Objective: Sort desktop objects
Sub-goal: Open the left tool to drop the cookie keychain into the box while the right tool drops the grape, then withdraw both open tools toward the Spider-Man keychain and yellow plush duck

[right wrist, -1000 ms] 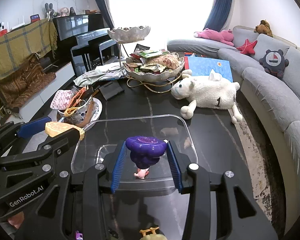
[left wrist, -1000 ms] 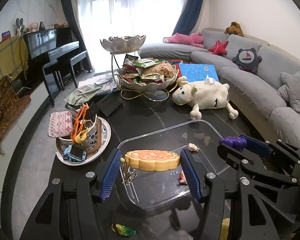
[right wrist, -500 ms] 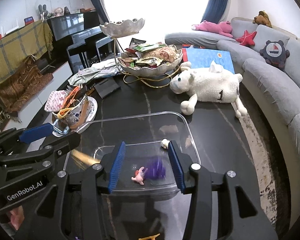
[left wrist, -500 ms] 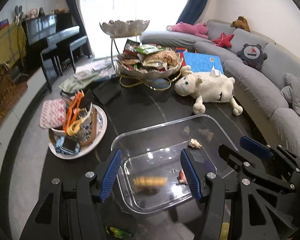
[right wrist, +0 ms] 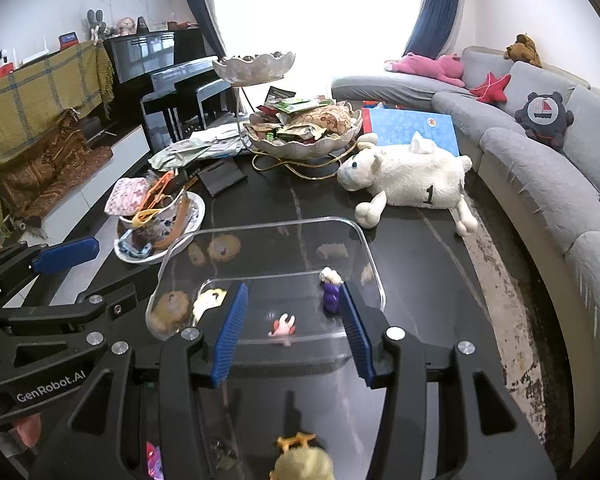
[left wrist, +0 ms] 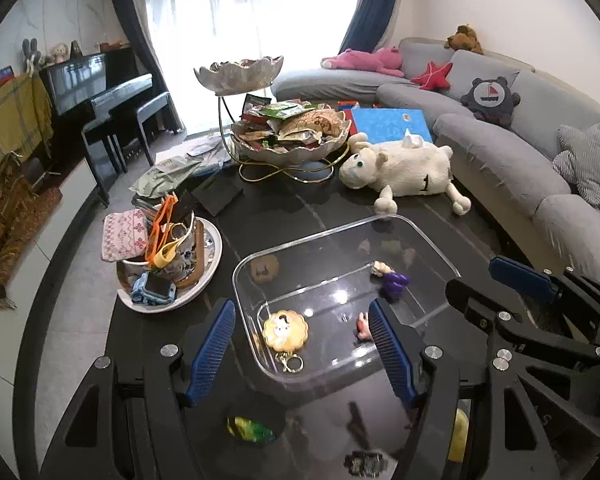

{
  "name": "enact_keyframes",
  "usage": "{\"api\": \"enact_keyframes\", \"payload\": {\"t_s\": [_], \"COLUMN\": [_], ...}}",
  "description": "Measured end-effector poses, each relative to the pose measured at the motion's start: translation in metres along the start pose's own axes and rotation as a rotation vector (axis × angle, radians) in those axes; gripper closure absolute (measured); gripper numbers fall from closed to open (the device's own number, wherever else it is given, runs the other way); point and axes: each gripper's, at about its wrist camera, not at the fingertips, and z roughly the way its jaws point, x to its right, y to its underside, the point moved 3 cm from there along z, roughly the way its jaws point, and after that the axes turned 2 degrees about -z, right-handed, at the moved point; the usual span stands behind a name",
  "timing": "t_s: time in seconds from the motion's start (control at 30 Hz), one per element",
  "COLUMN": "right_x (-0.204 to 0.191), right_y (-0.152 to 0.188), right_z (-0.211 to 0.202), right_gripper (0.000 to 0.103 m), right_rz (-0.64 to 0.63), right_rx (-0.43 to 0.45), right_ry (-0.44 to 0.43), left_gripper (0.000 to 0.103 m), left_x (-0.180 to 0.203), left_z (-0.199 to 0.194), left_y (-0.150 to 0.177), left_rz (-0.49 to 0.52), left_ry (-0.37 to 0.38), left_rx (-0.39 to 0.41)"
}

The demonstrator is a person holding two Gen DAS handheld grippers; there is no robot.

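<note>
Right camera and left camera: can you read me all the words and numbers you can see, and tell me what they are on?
"GenRobot.AI": on the left gripper, seen in the right camera.
"1": on the side of the white sheep toy.
Snack packets in the silver bowl: print too small to read.
Green bag behind the plate: letters too blurred to read.
Blue box: a round sticker, not readable.
</note>
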Motion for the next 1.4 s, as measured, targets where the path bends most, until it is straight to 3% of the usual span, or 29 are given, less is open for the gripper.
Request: {"api": "enact_keyframes", "payload": {"t_s": [0.7,1.13,1.4], "right_x": [-0.038,-0.054,-0.056], "right_y": [0.056,0.099,0.113], "right_z": [-0.097,-0.136,-0.150], "right_gripper": [0.058,0.058,0.058], "right_rz": [-0.024,-0.011,-0.013], "right_rx": [0.040,0.039,0.046], "right_ry": [-0.012,-0.032,0.004], "left_gripper": [0.037,0.037,0.037], "left_x": [0.002,0.002,0.012], "left_z": [-0.101,-0.138,-0.151], "left_y": [0.065,0.114,0.134], "left_rz": [0.033,-0.016,0.018], "left_ry": [-0.005,0.007,-0.023], "left_rx": [0.070,0.082,0.093]}}
